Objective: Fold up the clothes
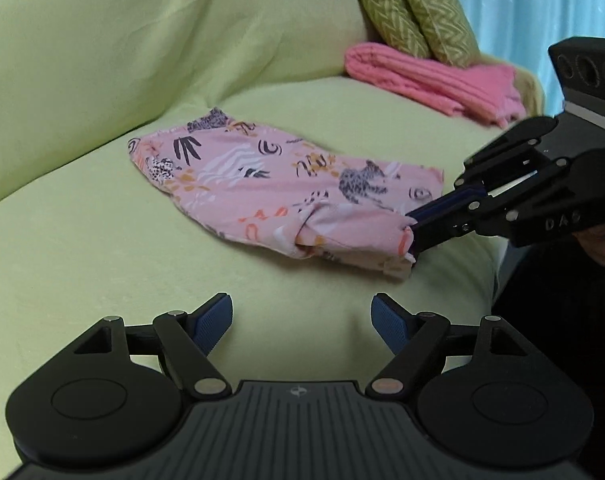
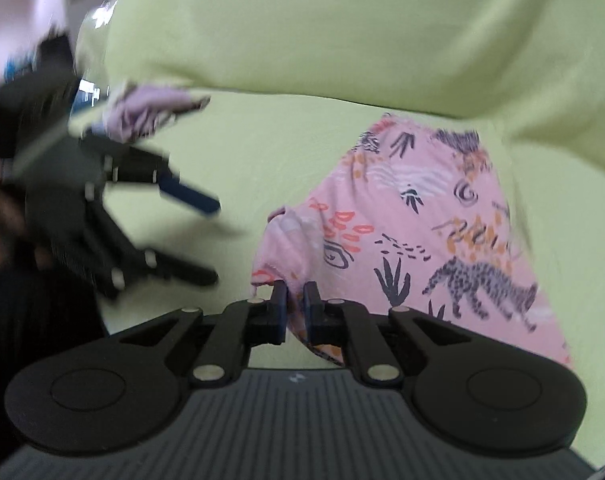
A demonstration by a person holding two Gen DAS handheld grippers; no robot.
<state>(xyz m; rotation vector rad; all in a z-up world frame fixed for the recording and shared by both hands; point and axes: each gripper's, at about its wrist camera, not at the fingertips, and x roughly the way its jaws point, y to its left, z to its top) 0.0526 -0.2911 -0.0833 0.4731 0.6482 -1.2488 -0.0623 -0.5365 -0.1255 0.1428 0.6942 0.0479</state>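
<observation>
A pink garment printed with leopards and leaves lies folded on the light green sofa seat. My right gripper comes in from the right and is shut on the garment's near right corner. In the right wrist view the cloth is pinched between that gripper's blue pads. My left gripper hovers open over bare seat, short of the garment's near edge, with nothing between its fingers. From the right wrist view it shows blurred at the left, jaws apart.
A folded coral-pink towel and two green zigzag cushions sit at the far right of the sofa, before a blue curtain. A blurred lilac cloth lies on the seat at the left. The sofa back rises behind.
</observation>
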